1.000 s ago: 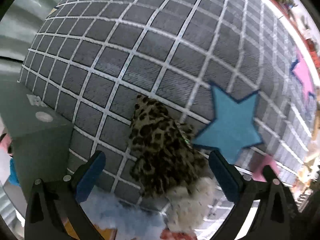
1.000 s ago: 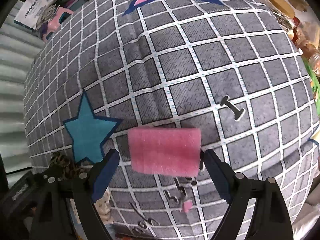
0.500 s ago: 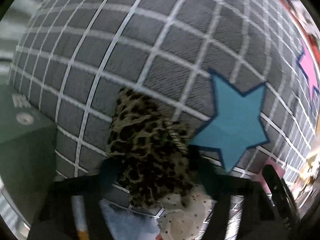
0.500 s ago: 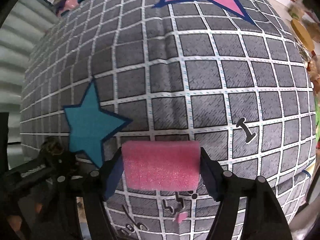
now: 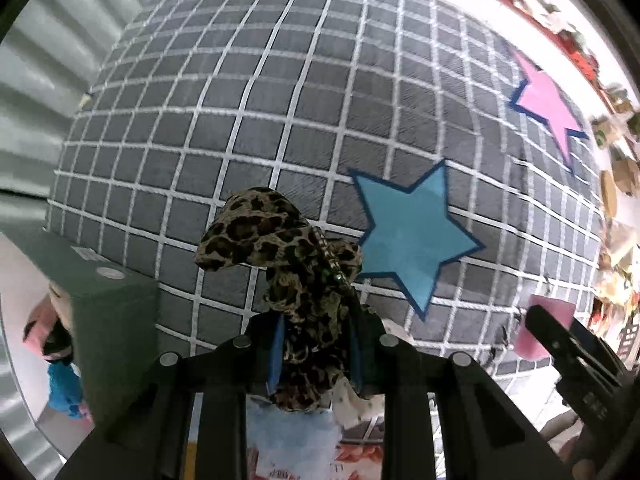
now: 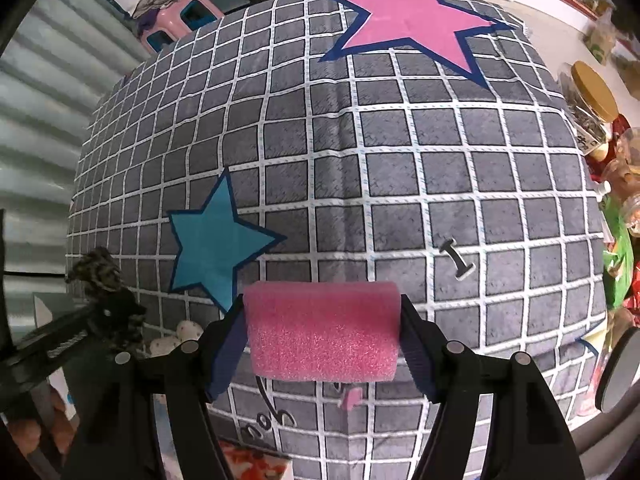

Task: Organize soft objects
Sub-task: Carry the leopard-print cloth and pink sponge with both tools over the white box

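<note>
Left claw (image 5: 316,356) closing, jaws pinching leopard-print fabric (image 5: 280,240); cloth bunched, raised clear of grid-patterned mat (image 5: 248,92), near its front left corner. Right claw (image 6: 322,344) clamped on pink foam block (image 6: 322,332), held crosswise, lifted above mat near front edge. Small pink scrap (image 6: 351,397) on mat below block. Blue star (image 6: 212,244) just beyond both. Pink star (image 6: 408,20) at far edge.

A grey grid cloth (image 6: 400,152) with pink star (image 6: 408,20) and blue star (image 6: 212,240).
</note>
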A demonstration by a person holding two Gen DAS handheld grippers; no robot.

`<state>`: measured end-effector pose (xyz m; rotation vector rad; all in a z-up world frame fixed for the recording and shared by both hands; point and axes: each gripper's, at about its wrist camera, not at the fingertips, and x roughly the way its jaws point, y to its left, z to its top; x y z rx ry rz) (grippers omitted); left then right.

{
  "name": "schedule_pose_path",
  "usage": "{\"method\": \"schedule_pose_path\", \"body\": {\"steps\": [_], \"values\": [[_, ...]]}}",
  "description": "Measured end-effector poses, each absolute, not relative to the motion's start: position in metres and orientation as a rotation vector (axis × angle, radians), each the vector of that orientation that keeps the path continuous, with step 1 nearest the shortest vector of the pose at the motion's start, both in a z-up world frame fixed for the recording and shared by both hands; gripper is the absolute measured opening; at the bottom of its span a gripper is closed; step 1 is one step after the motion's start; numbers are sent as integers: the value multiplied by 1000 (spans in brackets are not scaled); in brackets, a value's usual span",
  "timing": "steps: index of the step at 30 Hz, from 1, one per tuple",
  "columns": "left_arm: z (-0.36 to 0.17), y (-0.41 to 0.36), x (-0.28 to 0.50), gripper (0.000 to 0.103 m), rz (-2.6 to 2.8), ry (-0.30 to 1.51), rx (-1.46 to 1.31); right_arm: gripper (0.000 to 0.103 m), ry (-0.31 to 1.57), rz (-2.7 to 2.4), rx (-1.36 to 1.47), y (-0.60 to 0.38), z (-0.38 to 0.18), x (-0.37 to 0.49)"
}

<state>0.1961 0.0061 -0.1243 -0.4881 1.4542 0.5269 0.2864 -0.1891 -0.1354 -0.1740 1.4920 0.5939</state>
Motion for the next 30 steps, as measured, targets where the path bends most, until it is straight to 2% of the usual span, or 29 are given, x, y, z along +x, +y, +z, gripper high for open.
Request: {"method": "schedule_pose_path", "body": {"steps": [10, 21, 30], "values": [[-62, -39, 151, 28, 356, 1405, -339, 71, 1503, 592, -169, -227, -119, 254], [-49, -93, 92, 29, 138, 1407, -220, 71, 1516, 555, -168, -267, -101, 198], [-38, -109, 36, 29, -9, 1433, -160, 71, 1528, 549, -210, -285, -88, 134]]}}
